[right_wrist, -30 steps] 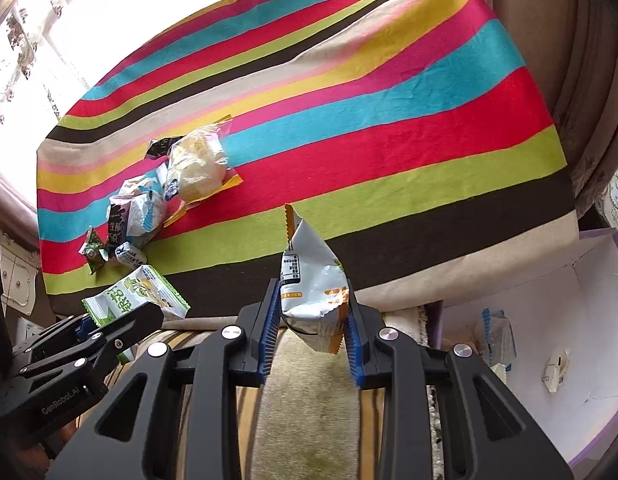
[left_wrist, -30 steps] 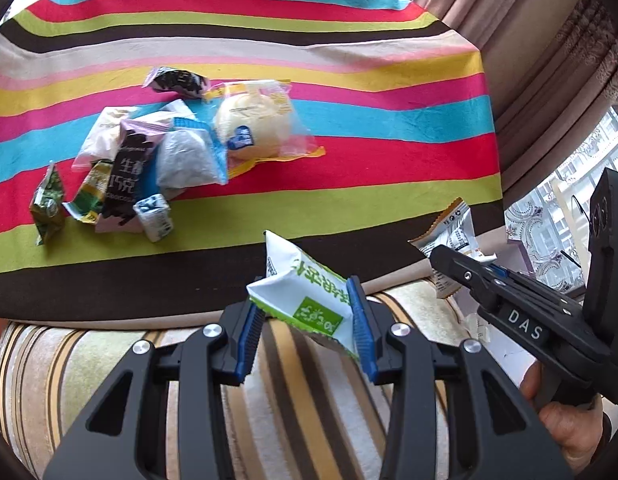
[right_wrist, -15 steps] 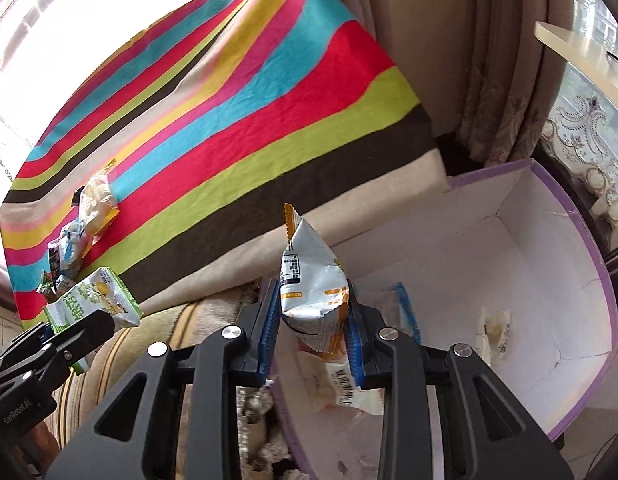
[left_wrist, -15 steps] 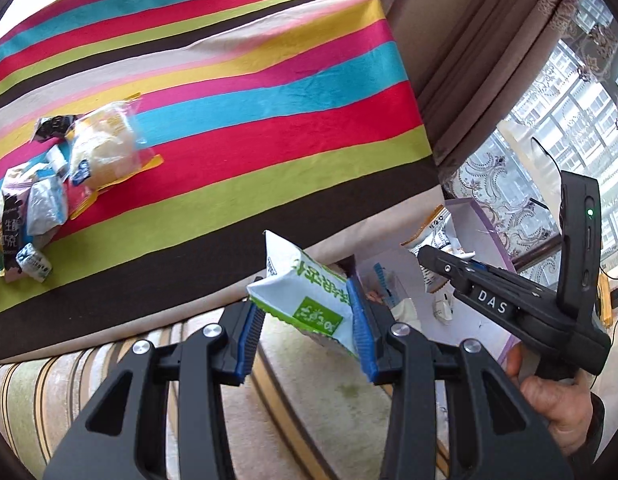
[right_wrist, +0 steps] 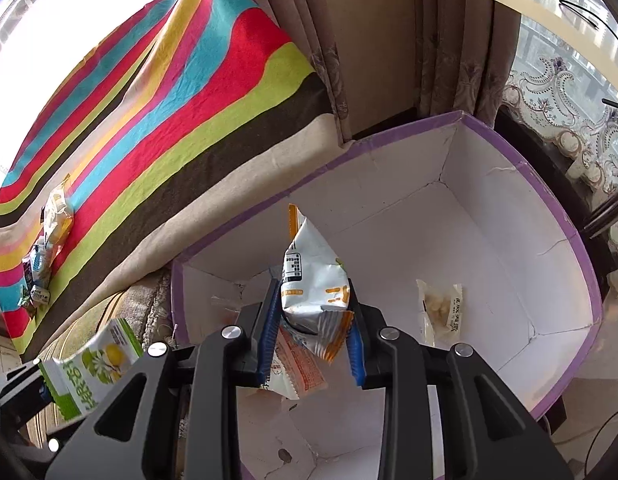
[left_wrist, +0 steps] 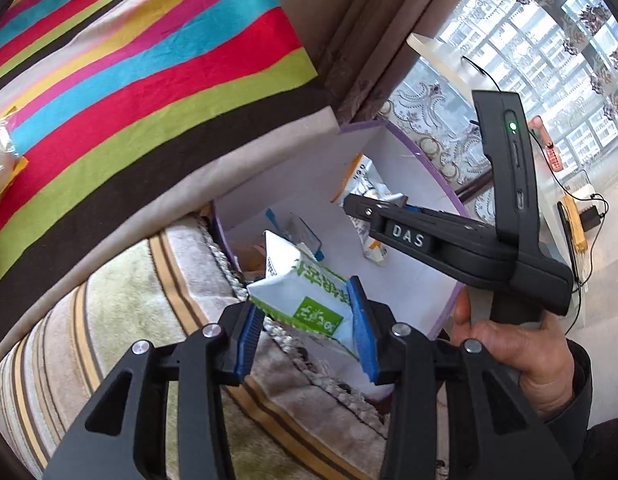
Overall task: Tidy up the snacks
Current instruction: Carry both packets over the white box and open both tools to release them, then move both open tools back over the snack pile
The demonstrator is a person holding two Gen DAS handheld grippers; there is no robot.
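Over the purple-rimmed box (right_wrist: 581,248), the right gripper (right_wrist: 313,320) is clamping a silver-and-orange snack packet (right_wrist: 309,276) between its blue pads, with the packet hanging above the white box floor. At 7 o'clock in the right wrist view, the left gripper (left_wrist: 305,320) is gripping a green-and-white snack packet (left_wrist: 305,296), and that packet is hovering at the box's near rim, above the fringed rug (left_wrist: 149,320) rather than clearly inside.

Risks, as judged:
- Releasing the left packet now is likely dropping it on the rim or rug; it needs carrying toward 1 o'clock first.
- Both tools are crowding one opening, so a collision is possible.
- Both packets are held by pinched film, so slipping is possible.

More snacks (right_wrist: 45,248) are waiting at 9 o'clock on the striped cloth (right_wrist: 189,92).
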